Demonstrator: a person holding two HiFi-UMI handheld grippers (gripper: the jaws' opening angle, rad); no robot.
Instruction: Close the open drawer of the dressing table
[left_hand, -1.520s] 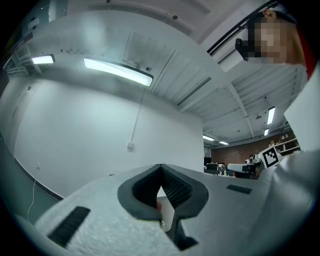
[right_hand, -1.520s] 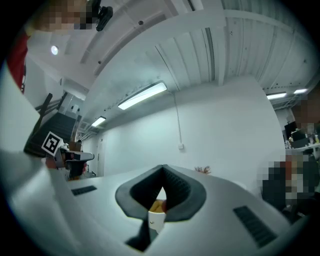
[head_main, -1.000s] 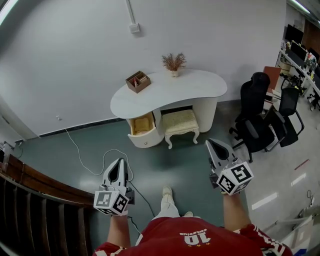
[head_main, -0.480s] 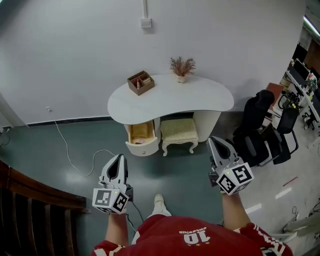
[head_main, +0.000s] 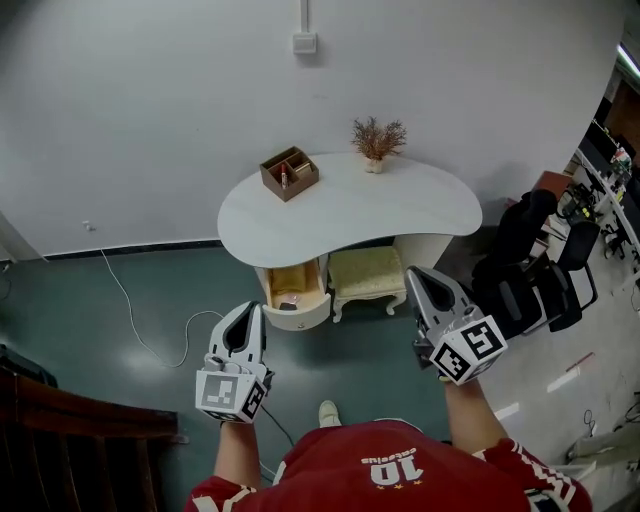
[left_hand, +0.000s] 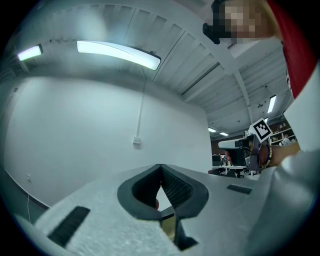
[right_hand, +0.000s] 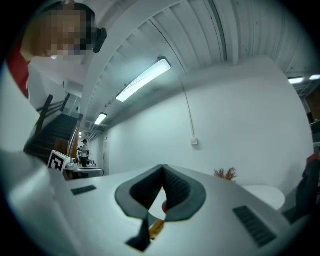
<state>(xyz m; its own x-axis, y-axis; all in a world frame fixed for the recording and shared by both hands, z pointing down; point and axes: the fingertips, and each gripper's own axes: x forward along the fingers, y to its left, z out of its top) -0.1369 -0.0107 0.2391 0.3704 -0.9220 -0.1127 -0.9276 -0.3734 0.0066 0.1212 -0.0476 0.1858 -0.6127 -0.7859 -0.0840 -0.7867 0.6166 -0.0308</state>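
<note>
Your left gripper (head_main: 247, 312) is pinched fully closed with nothing in it, and the right gripper (head_main: 418, 275) looks the same: jaw tips meeting, empty. You're holding both out in front of you. You're standing a bit back from the dressing table (head_main: 350, 205) and neither gripper touches it. The drawer (head_main: 296, 298) is pulled out under the left end of the white kidney-shaped surface, just up and right of your left gripper in the head view, with something small lying inside. A cushioned stool (head_main: 365, 272) is tucked in right beside the drawer. On the surface sit a wooden organiser box (head_main: 290, 172) and a little pot of dried twigs (head_main: 378, 142), well apart. Black office chairs (head_main: 530, 265) stand off to your right
</note>
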